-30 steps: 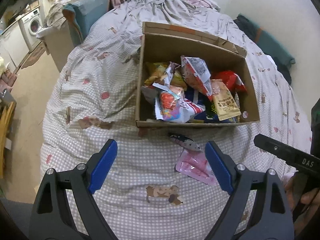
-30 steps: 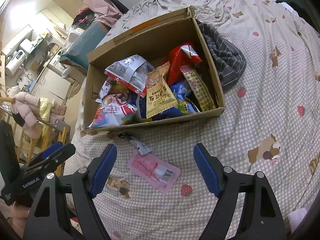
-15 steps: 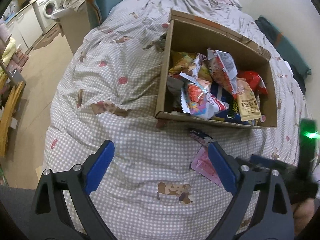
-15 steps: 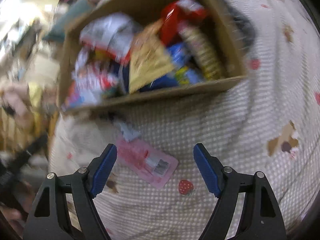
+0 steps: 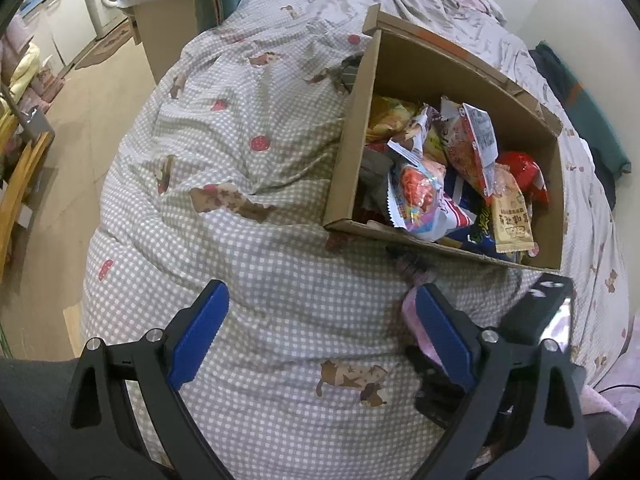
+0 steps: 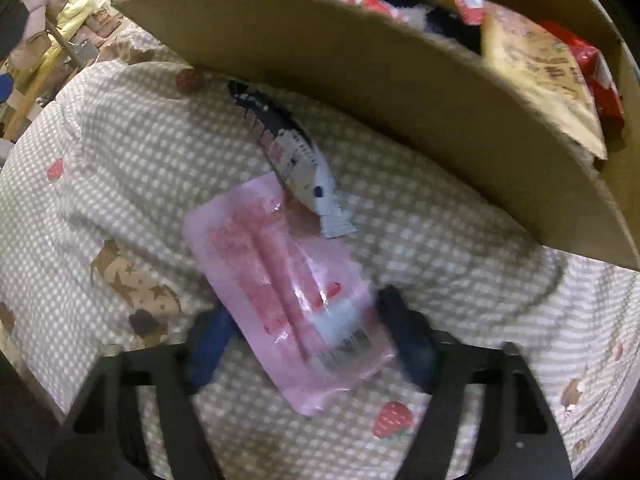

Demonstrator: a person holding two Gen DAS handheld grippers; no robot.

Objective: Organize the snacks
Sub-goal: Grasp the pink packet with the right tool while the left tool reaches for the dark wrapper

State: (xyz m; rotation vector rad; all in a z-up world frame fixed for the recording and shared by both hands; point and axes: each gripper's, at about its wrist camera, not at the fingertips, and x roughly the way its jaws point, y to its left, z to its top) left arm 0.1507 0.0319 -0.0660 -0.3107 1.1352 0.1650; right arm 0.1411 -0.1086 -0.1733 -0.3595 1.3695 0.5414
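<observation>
Your right gripper (image 6: 308, 344) has dropped low over the pink packet (image 6: 288, 292), fingers spread either side, just beside the box (image 6: 400, 92). Left gripper (image 5: 320, 340) hangs open.

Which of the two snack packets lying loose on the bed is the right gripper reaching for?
The flat pink packet: it lies between the right gripper's blue fingers. The narrower dark-and-white packet lies farther off, beside the cardboard box.
</observation>
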